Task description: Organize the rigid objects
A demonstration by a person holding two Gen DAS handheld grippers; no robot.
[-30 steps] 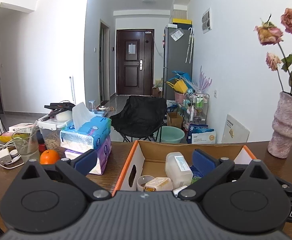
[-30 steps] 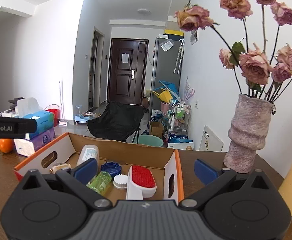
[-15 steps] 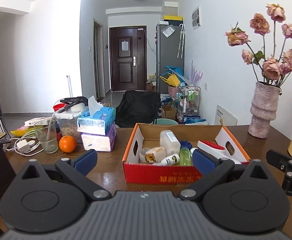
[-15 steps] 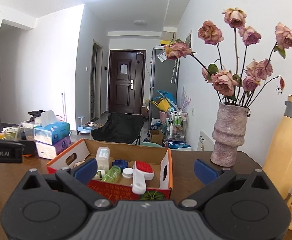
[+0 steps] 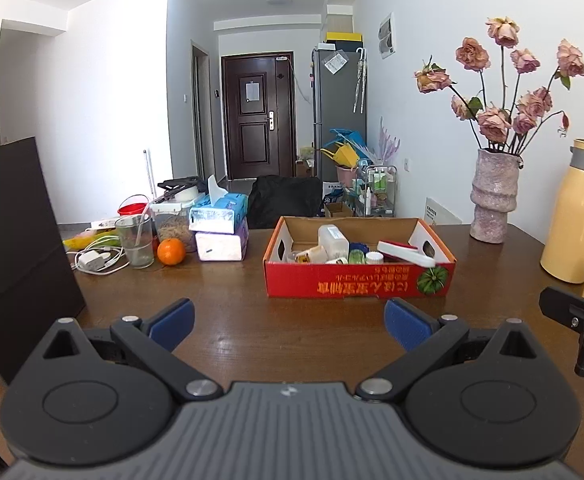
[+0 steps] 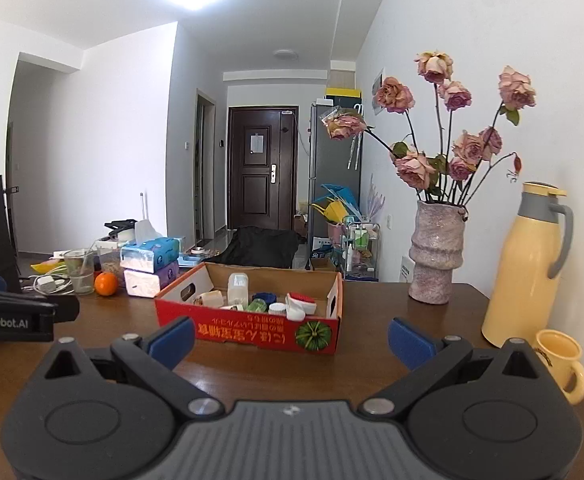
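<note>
A red cardboard box (image 5: 355, 286) (image 6: 252, 330) stands on the brown wooden table (image 5: 292, 332). Inside it lie a white bottle (image 5: 333, 237) (image 6: 238, 285), a red and white brush (image 5: 405, 251) (image 6: 301, 303), a green bottle (image 5: 356, 257), caps and a small jar. My left gripper (image 5: 290, 323) is open and empty, held well back from the box's front. My right gripper (image 6: 291, 339) is open and empty too, just short of the box front. Part of the right gripper shows at the left wrist view's right edge.
Left of the box stand tissue packs (image 5: 222, 220), an orange (image 5: 170, 251), a glass (image 5: 134, 240), a charger with cables (image 5: 96, 260) and a dark panel (image 5: 16, 248). To the right are a vase of dried roses (image 6: 435, 256), a yellow thermos (image 6: 529, 264) and a yellow mug (image 6: 559, 360).
Both grippers have pulled back from over the box toward the near table edge and stayed open. The box now looks smaller and farther away.
</note>
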